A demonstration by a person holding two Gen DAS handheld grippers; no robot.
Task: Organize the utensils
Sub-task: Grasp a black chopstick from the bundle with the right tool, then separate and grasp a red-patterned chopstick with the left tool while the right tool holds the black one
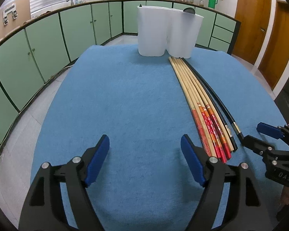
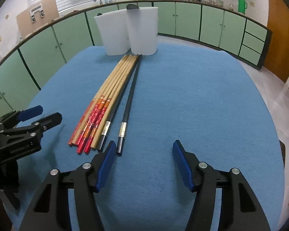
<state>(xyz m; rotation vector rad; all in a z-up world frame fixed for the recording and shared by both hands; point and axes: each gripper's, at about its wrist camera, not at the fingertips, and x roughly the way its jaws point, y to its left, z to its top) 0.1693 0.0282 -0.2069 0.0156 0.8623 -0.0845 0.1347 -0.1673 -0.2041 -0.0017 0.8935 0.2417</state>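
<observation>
Chopsticks (image 1: 200,104) lie bundled on the blue-covered bench (image 1: 125,100) in the left wrist view, their tips just short of a white two-part holder (image 1: 167,32) at the far edge. The left hand-held gripper (image 1: 144,159) hovers low over bare cloth with its blue pads spread wide and nothing between them; the bundle's red ends sit just beside its right finger. The right hand-held gripper (image 1: 260,136) shows at the frame's right edge, near the black pair's ends. Green cabinets (image 1: 48,44) curve around the room, with wooden doors (image 1: 260,28) at right.

From the right wrist view, the right hand-held gripper (image 2: 142,161) is also spread wide and empty over the cloth (image 2: 202,105), its left finger close to the black chopsticks (image 2: 125,115). The left hand-held gripper (image 2: 42,115) sits left of the bundle, parted. A green flask (image 2: 242,4) stands on the far counter.
</observation>
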